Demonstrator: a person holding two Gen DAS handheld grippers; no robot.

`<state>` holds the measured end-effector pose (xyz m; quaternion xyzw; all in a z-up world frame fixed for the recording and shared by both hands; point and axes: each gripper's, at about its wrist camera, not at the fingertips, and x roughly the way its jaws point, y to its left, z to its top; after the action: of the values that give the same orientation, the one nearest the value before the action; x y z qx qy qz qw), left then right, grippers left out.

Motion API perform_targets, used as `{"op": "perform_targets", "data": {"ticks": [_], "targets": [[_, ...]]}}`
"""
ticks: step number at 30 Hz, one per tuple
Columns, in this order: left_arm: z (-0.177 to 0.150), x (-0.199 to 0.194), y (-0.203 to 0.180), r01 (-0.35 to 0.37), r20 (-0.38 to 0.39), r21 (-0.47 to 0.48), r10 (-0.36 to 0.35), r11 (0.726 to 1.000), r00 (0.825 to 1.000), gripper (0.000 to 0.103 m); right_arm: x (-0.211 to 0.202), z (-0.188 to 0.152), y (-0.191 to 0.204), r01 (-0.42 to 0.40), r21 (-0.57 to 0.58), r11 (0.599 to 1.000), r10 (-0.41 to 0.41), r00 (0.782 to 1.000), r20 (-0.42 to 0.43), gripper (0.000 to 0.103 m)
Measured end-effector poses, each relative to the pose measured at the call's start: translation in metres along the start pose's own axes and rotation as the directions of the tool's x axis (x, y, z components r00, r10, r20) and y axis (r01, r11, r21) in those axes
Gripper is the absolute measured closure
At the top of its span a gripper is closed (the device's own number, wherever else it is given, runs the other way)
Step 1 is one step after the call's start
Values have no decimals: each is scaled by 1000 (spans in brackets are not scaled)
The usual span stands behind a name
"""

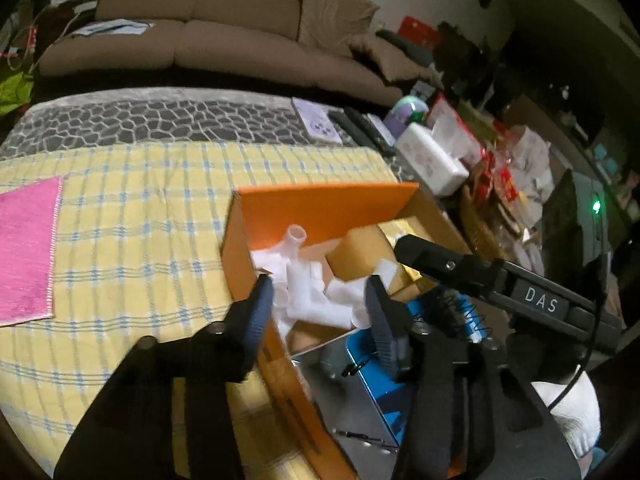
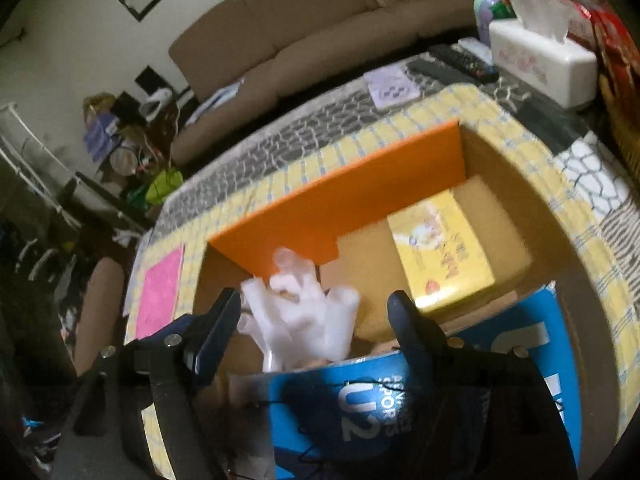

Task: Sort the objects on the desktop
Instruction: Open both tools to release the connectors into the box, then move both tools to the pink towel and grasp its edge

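Note:
An open cardboard box with an orange flap [image 1: 320,208] [image 2: 340,192] stands on the yellow checked cloth. White plastic pipe fittings [image 1: 308,292] [image 2: 304,312] lie heaped in its left part, and a yellow carton [image 2: 440,256] lies in its right part. My left gripper [image 1: 320,312] hangs over the box, open; the fittings show between its fingers, but the pads do not press on them. My right gripper [image 2: 316,320] is open too, wide, above the same heap. Its black body labelled DAS [image 1: 540,304] reaches in from the right in the left wrist view.
A blue box flap [image 2: 400,400] [image 1: 384,380] lies near me under both grippers. A pink cloth [image 1: 24,248] lies at the table's left. A white tissue box [image 2: 540,68], remotes [image 2: 464,60] and cluttered packets sit at the far right. A brown sofa [image 1: 200,20] stands behind.

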<state>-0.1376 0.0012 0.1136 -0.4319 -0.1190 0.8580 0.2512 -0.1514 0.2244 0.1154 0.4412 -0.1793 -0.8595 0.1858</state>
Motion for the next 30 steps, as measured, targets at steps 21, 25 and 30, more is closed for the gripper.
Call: {"op": "perform_targets", "data": {"ticks": [21,25,30], "targets": [[0,-92,83,-195,66,-104,202,975,977,2,8,-11,85,-65,-133,989,64,998,-16,23],[-6,-108,120,-254,50,-155,265,955,963,2,20,-17,112,-47,-197,979,42,999,-31,23],[-13,-126,166,-294,43,-217,310,931,950,2,34,-28,139,-53,-243,968,43,998,-46,23]]}}
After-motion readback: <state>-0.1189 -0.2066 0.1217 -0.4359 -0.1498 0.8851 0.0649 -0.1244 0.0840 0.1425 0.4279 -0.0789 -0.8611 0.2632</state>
